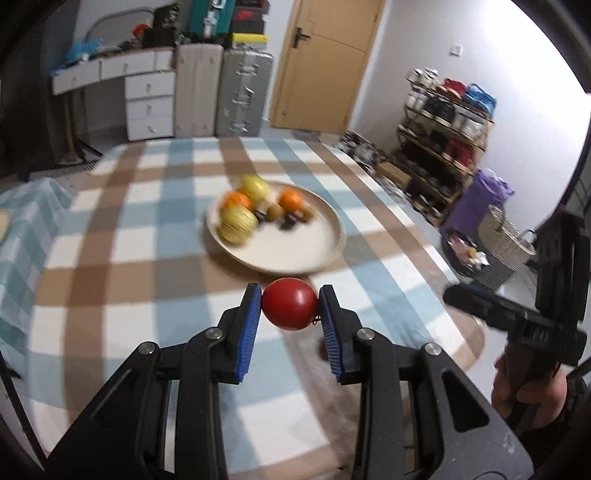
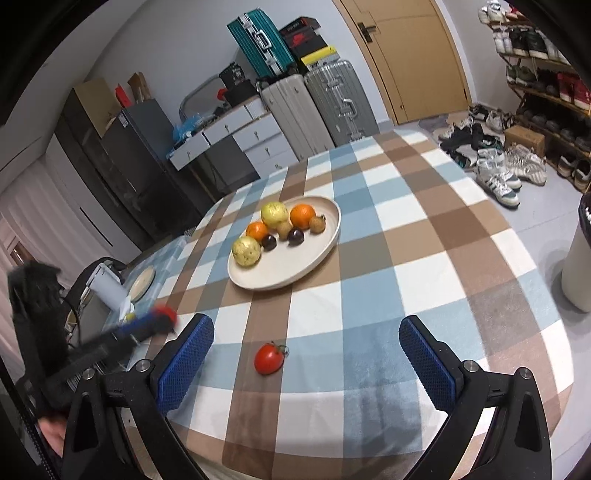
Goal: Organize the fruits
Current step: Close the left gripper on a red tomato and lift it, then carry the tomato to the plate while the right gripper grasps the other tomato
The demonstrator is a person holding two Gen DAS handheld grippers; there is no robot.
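The left gripper was clamped on a red tomato, blue pads pressing both its sides, held in the air just short of the plate. The right gripper was spread wide and held nothing; a second red tomato lay on the checked tablecloth between and ahead of its fingers, untouched. The plate held two yellow-green fruits, two oranges, two dark plums and small brown fruits. Writing: a black shoebox on the suitcases showed a red logo, too small to read. White sneakers on the floor bore dark side stripes; no brand was legible.
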